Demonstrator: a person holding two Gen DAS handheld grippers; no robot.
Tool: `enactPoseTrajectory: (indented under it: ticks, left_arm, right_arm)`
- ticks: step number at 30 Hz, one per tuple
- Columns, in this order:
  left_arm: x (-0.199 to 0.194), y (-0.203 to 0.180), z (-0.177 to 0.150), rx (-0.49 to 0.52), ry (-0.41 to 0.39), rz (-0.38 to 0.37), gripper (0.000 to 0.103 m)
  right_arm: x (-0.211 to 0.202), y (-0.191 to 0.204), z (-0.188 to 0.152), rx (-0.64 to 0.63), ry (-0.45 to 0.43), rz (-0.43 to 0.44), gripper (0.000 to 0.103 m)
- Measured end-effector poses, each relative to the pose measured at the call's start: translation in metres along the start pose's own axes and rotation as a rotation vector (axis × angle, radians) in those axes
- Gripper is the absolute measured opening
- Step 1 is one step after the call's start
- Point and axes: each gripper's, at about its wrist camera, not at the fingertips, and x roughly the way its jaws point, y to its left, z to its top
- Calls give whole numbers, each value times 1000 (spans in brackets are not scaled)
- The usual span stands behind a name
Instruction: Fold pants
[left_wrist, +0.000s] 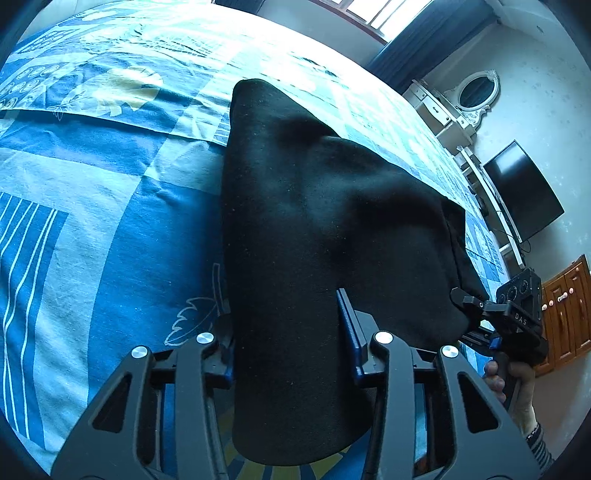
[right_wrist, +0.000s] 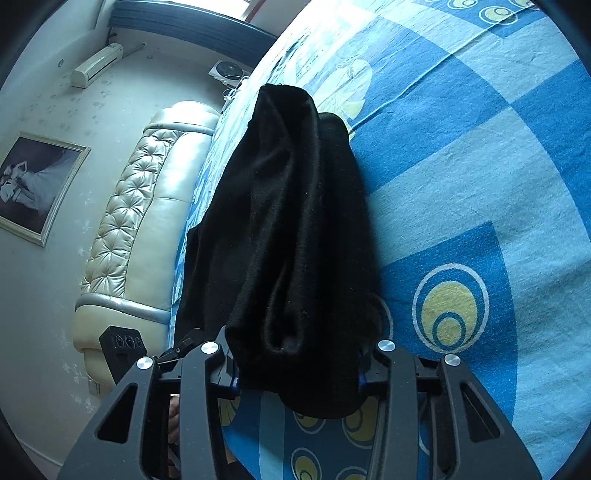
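Observation:
Black pants (left_wrist: 314, 203) lie stretched along a bed, bunched into a long ridge with their near edge lifted. My left gripper (left_wrist: 286, 314) is shut on a thick fold of that near edge; fabric fills the gap between its fingers and hangs below them. In the left wrist view my right gripper (left_wrist: 517, 314) shows at the right, pinching the same edge, with a person's hand (left_wrist: 517, 384) on its handle. The right wrist view shows the pants (right_wrist: 288, 221) running away from my right gripper (right_wrist: 297, 354), which is shut on bunched cloth. My left gripper (right_wrist: 125, 347) shows there at the lower left.
The bed has a blue patterned sheet (left_wrist: 92, 221) with open room on both sides of the pants. A padded cream headboard (right_wrist: 147, 221) stands at one end. A television (left_wrist: 524, 192), a white dresser with a mirror (left_wrist: 476, 92) and a wooden cabinet (left_wrist: 569, 310) stand beyond the other.

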Motion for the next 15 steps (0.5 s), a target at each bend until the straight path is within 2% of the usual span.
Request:
enactPoseTrajectory:
  ticks: [15]
  left_arm:
    - [-14,1,-12,6,16,21,41]
  right_arm:
    - [-3,3,-11,8,37,10,42]
